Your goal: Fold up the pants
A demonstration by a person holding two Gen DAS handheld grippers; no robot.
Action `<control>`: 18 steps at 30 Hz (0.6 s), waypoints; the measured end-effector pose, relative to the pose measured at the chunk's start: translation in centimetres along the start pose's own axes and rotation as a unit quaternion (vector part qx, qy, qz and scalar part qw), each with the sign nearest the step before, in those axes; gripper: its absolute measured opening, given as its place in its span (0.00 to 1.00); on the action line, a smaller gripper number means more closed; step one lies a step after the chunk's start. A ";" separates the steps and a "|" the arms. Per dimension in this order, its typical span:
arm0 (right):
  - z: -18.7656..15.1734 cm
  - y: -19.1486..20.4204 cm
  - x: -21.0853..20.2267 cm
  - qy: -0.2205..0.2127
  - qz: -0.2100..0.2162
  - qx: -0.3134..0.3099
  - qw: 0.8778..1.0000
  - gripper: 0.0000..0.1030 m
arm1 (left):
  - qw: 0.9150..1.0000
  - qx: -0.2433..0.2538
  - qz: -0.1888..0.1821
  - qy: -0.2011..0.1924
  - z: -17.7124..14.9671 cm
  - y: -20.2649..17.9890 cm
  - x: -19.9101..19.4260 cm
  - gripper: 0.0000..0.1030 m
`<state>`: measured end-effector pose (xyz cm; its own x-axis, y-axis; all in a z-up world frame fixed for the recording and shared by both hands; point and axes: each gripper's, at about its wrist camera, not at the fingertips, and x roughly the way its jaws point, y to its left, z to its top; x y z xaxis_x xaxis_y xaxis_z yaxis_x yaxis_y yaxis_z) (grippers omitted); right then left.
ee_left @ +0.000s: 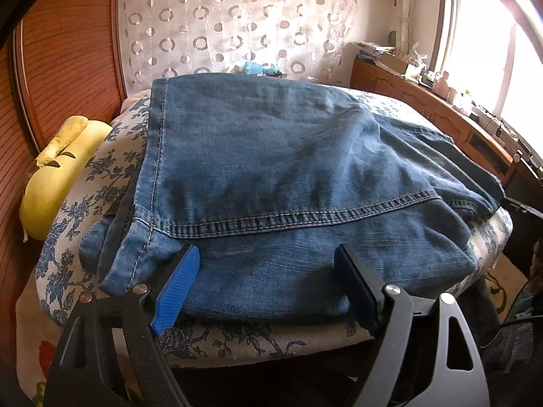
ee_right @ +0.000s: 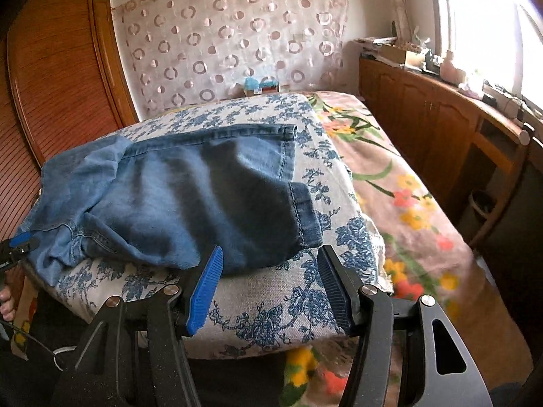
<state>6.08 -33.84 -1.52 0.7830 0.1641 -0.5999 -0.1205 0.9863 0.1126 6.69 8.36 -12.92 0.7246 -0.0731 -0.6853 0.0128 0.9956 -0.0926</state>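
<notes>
Because the blue jeans [ee_left: 288,176] lie already doubled over on the blue-flowered cushion [ee_right: 271,305] on the bed, both tools hang at its near edge, probably to take hold for another fold: the left gripper [ee_left: 268,288] stands with jaws spread, gripping nothing, by the stitched seam, while the right gripper [ee_right: 268,288], jaws likewise apart and empty, faces the hemmed leg ends [ee_right: 305,213]

Wooden wardrobe [ee_right: 51,78], ring-patterned curtain [ee_right: 230,34], bright window [ee_right: 488,17], low wooden cabinets [ee_right: 424,101]
</notes>
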 end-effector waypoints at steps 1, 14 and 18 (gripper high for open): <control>0.2 0.0 0.3 0.002 -0.001 0.001 1.000 0.58 | 1.000 -0.003 -0.005 -0.001 0.1 0.1 -0.2 0.80; 0.9 -0.4 1.8 0.015 0.002 0.014 1.000 0.58 | 0.999 0.001 -0.026 -0.033 1.3 -0.7 -2.3 0.80; 1.2 -0.1 2.2 0.016 0.000 0.007 1.000 0.46 | 0.999 0.000 -0.022 -0.036 1.7 -0.6 -2.7 0.80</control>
<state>8.51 -33.55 -1.92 0.7630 0.1655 -0.6248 -0.1128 0.9859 0.1235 5.87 8.01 -9.81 0.7705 -0.1130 -0.6274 0.0463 0.9915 -0.1218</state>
